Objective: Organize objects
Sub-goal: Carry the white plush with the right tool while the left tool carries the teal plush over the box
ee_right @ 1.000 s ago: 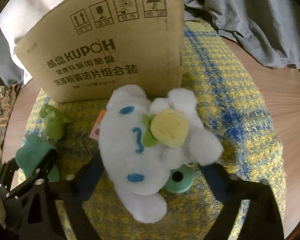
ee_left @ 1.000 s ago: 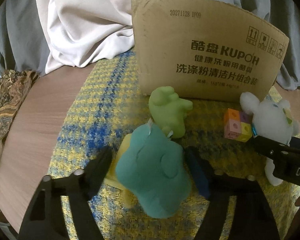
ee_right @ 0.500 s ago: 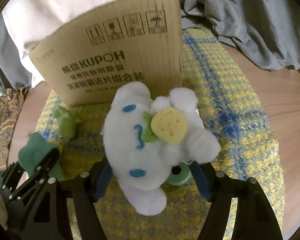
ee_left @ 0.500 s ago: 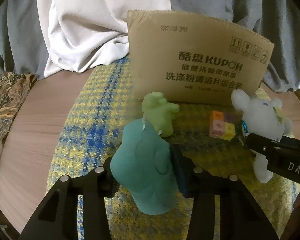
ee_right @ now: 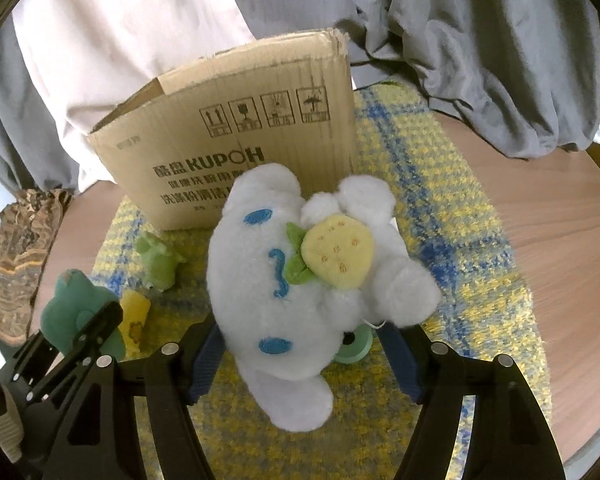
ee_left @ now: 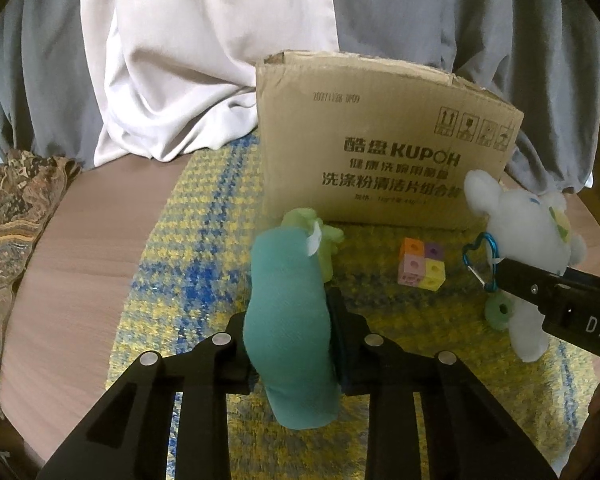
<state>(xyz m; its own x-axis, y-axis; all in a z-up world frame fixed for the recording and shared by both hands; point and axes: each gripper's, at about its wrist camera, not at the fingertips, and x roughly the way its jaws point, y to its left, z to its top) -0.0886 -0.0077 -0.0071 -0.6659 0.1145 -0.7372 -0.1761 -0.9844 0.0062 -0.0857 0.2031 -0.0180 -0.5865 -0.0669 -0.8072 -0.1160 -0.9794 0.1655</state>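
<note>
You are working over a round wooden table (ee_left: 80,248) with a yellow and blue woven mat (ee_right: 452,216) on it, and grey and white cloth (ee_left: 180,60) draped behind. A cardboard box (ee_left: 380,140) stands on the mat's far part.

Your left gripper (ee_left: 290,336) is closing its jaws on the teal plush toy (ee_left: 288,312), squeezed between the pads and raised off the mat. Your right gripper (ee_right: 304,336) grips the white plush toy (ee_right: 276,280) at about half width, clear of the mat too.

Only the left camera shows the coloured block cube (ee_left: 422,264) before the box and the blue clip (ee_left: 480,256) on the white toy. Only the right camera shows the box's open top, the yellow piece (ee_right: 134,314), and the toy's yellow strawberry (ee_right: 336,252). Both show the light green toy (ee_right: 158,260) near the box.
</note>
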